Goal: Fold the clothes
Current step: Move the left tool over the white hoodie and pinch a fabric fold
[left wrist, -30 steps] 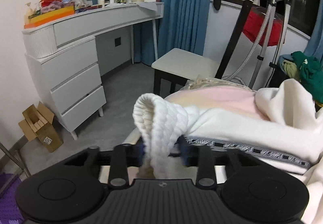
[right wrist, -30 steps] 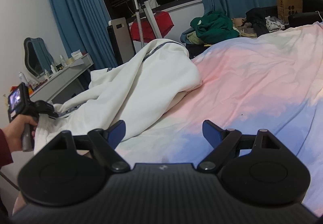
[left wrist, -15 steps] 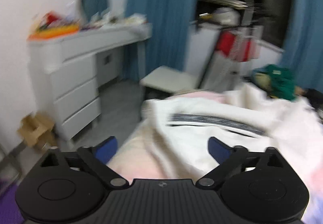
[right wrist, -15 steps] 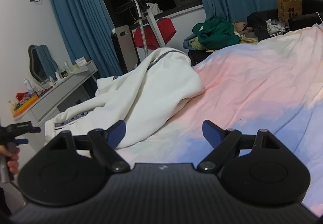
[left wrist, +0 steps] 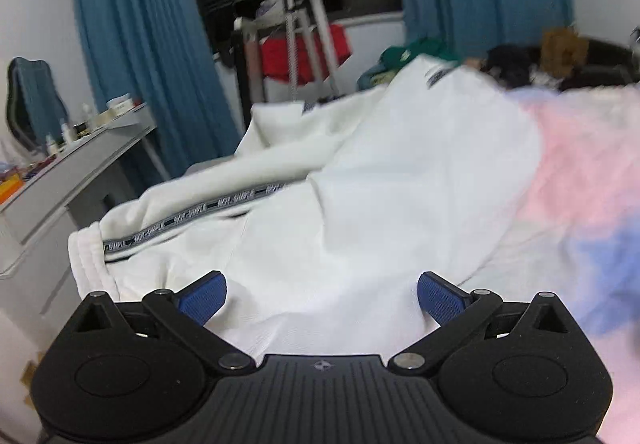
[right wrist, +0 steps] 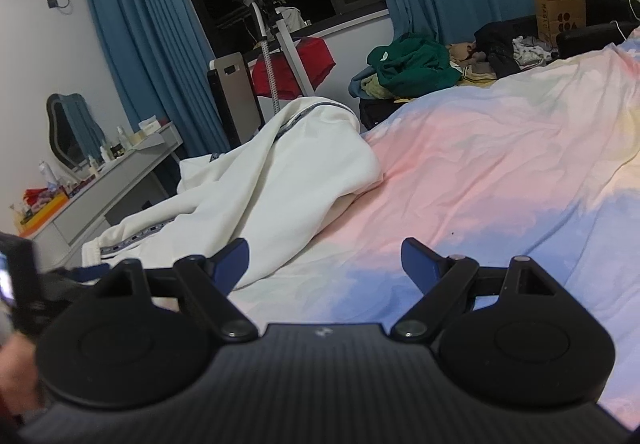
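A white garment [left wrist: 360, 203] with a grey lettered stripe lies crumpled on the left side of the pink and blue bed sheet [left wrist: 580, 179]; its ribbed cuff [left wrist: 90, 264] hangs at the bed's left edge. My left gripper [left wrist: 320, 296] is open and empty just above the garment's near part. In the right wrist view the garment [right wrist: 272, 187] lies left of centre on the bed sheet [right wrist: 500, 171]. My right gripper [right wrist: 325, 260] is open and empty above the sheet, beside the garment's near edge.
A grey dressing table [right wrist: 100, 195] with bottles stands left of the bed. A garment steamer stand [right wrist: 280, 43] and a red cloth are at the window. A pile of green and dark clothes [right wrist: 412, 63] and a paper bag [right wrist: 560, 15] lie beyond the bed.
My left gripper let go of the white cuff, opened, and swung right toward the bed. The cuff dropped onto the bed's edge. My right gripper stayed open and rose slightly.
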A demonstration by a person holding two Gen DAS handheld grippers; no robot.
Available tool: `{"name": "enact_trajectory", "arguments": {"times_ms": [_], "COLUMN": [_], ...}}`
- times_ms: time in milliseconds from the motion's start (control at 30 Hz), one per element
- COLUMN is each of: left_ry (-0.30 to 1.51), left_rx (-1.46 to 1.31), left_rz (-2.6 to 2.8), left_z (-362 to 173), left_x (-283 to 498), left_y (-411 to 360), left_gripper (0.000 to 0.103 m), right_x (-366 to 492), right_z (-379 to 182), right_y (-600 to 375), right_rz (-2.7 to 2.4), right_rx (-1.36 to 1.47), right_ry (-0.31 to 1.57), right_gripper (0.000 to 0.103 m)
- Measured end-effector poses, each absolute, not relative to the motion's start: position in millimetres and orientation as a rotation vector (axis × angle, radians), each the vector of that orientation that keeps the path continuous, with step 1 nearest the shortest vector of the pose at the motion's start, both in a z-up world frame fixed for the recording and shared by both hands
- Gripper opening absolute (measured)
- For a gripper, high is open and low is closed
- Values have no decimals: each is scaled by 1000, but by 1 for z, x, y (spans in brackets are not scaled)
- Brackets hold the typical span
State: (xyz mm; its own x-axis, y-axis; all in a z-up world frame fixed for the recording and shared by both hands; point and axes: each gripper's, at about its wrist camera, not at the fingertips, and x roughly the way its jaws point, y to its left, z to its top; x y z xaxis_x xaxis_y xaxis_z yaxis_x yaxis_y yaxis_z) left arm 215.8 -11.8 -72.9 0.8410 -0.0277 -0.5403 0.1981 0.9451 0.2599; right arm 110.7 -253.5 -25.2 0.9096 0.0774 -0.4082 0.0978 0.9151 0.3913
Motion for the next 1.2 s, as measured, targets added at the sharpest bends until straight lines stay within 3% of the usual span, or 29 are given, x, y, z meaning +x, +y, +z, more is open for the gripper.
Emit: {"name": "enact_trajectory", "arguments": {"times_ms": [233, 333, 567, 667, 833, 900, 933, 1067, 1200], "left_ry": [579, 573, 594, 575, 522, 488, 466, 402, 380], "left_rx": [341, 353, 326, 355, 362, 352, 348, 359, 360], "left_rz": [-22, -18, -79, -105, -158, -179, -189, -214, -215], "left_z": [-103, -111, -118, -117, -106, -96, -89, -67, -53], "left_x": [230, 228, 226, 217, 209, 212, 216, 245, 296], "left_y": [-14, -14, -21, -28, -31, -35, -38, -61, -99], "left_gripper": [102, 96, 53, 45, 55, 75, 78, 84, 85], "right_x": [123, 127, 131, 132, 129, 126, 124, 121, 124], "right_z": [-37, -40, -45, -47, -46, -43, -42, -40, -44], "right_y": [-259, -259, -250, -249, -250, -252, -252, -262, -274], "right_rz": [-12, -5, -16, -22, -20, -31, -36, -69, -86], "right_rx": [442, 453, 430, 432, 461, 462, 462, 490, 530], "right_ry": [475, 488, 516, 527, 541, 530, 525, 506, 505], "right_gripper": [85, 85, 85, 85, 85, 85, 85, 85, 85]}}
